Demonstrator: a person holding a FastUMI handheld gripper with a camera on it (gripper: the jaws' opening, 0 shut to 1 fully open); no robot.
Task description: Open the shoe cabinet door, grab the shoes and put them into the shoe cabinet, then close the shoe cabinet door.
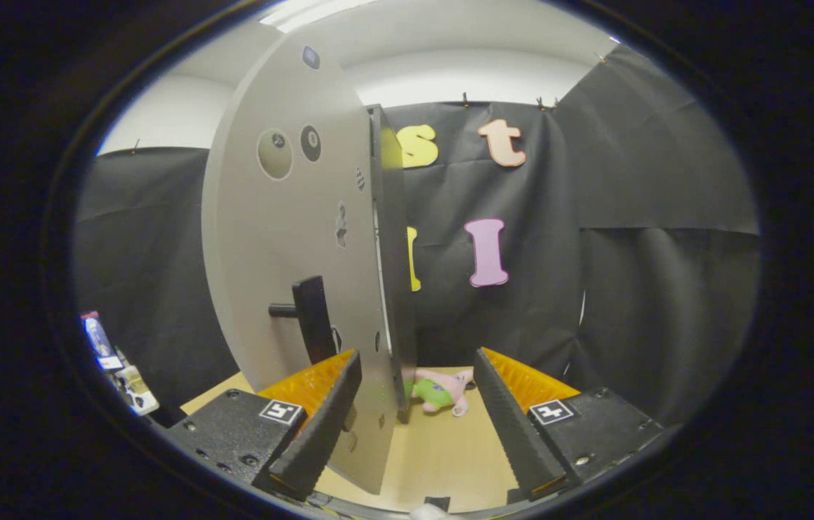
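Black cloth walls back a pale wooden worktop [443, 455]. My jaws [417, 393] stand released, the shoe cabinet door [284, 238] rising just ahead, its edge between them. I judge a careless push could swing it against that plush toy [441, 390] beyond.

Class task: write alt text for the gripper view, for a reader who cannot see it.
The gripper is open, its fingers straddling the edge of a grey cabinet door swung out toward the camera, black handle facing left. Beyond the fingers, a pink and green plush toy lies on the wooden floor.
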